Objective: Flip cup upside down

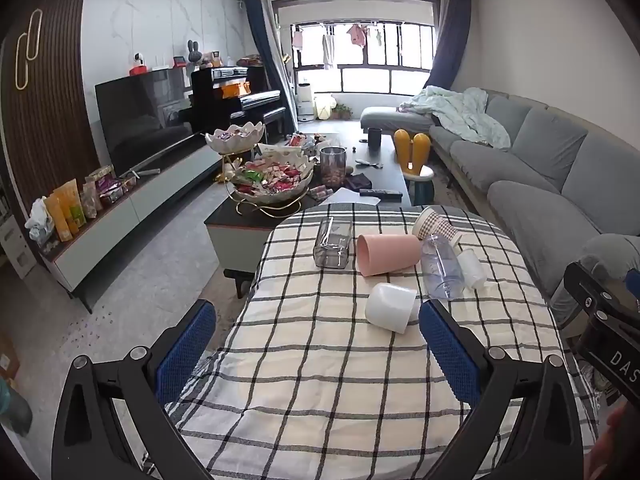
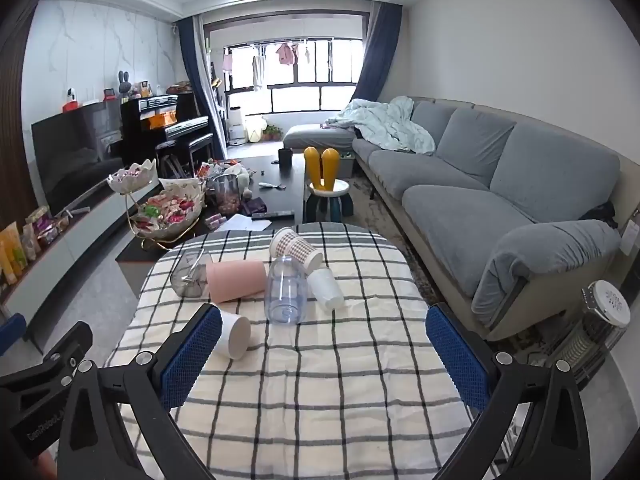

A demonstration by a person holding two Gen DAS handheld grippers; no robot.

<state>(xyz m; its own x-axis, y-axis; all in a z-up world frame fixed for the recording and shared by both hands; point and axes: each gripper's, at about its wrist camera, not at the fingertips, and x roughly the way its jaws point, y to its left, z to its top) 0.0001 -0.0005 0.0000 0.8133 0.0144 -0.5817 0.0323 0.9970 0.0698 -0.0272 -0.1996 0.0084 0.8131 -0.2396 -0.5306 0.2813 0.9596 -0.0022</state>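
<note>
Several cups lie on their sides on a checked tablecloth (image 1: 320, 360): a white cup (image 1: 390, 307), a pink cup (image 1: 386, 254), a clear bluish cup (image 1: 440, 266), a small translucent cup (image 1: 472, 269), a patterned paper cup (image 1: 434, 226) and a clear grey square cup (image 1: 333, 242). My left gripper (image 1: 318, 344) is open and empty, just short of the white cup. My right gripper (image 2: 324, 354) is open and empty; the white cup (image 2: 236, 334) lies beside its left finger, the pink cup (image 2: 236, 280) and bluish cup (image 2: 286, 292) further on.
A dark coffee table (image 1: 384, 168) with snack bowls stands beyond the cloth-covered table. A grey sofa (image 2: 500, 184) runs along the right, a TV cabinet (image 1: 120, 208) along the left. A heater (image 2: 596, 332) stands at the right. The right gripper's body (image 1: 608, 328) shows at the left view's right edge.
</note>
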